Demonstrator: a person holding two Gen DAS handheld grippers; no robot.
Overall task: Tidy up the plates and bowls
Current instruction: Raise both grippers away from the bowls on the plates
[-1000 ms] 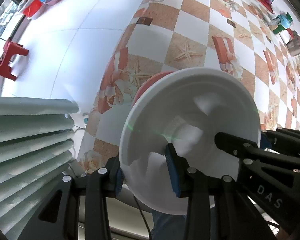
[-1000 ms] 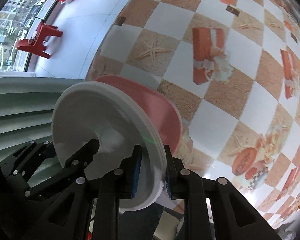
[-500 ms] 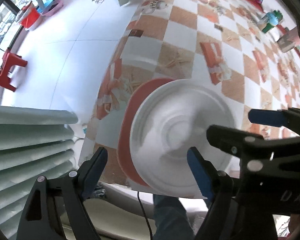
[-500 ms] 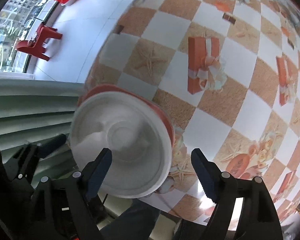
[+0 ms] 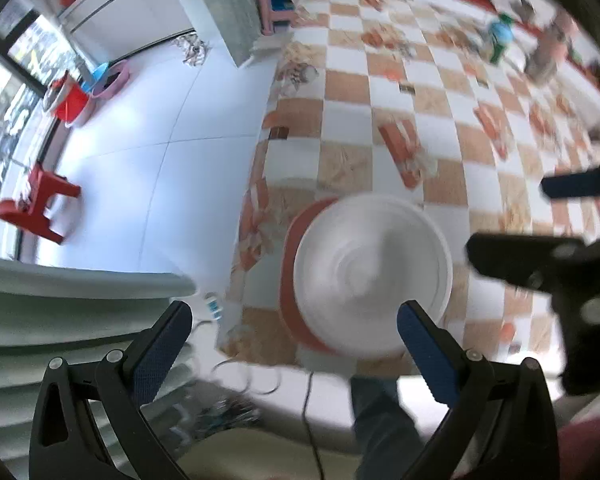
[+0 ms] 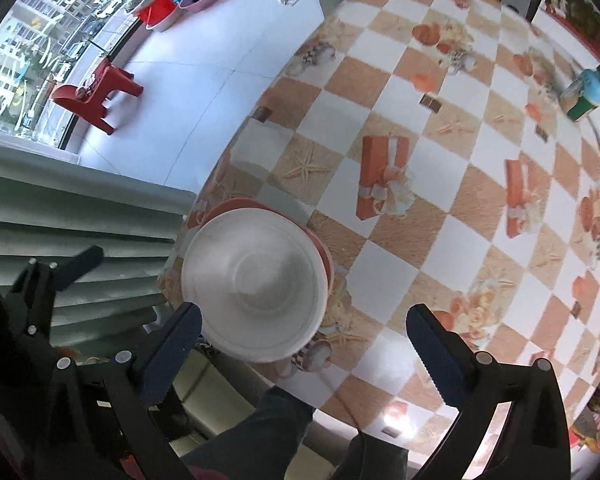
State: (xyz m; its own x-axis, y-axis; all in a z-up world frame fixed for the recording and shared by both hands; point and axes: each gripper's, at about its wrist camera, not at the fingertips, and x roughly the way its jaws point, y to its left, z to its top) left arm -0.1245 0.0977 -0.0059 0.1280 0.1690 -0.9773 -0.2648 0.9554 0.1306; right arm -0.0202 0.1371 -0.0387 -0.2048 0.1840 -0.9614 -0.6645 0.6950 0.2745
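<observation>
A white plate (image 5: 370, 276) lies on a red plate (image 5: 290, 280) at the near corner of the checkered table (image 5: 384, 92). The same stack shows in the right wrist view, the white plate (image 6: 254, 284) over the red plate (image 6: 324, 256). My left gripper (image 5: 292, 340) is open and empty, raised above the stack. My right gripper (image 6: 304, 340) is open and empty, also above it. The right gripper's fingers (image 5: 524, 256) show at the right of the left wrist view.
A green and blue container (image 6: 584, 98) stands at the far side of the table. A pale louvred blind (image 6: 72, 236) is at the left. A red stool (image 6: 96, 96) and tubs (image 6: 160, 12) stand on the white floor. The person's legs (image 6: 260, 432) are below the table edge.
Both grippers opened and let go of the white plate, which now lies flat on the red plate. Both grippers have pulled back and up from the stack.
</observation>
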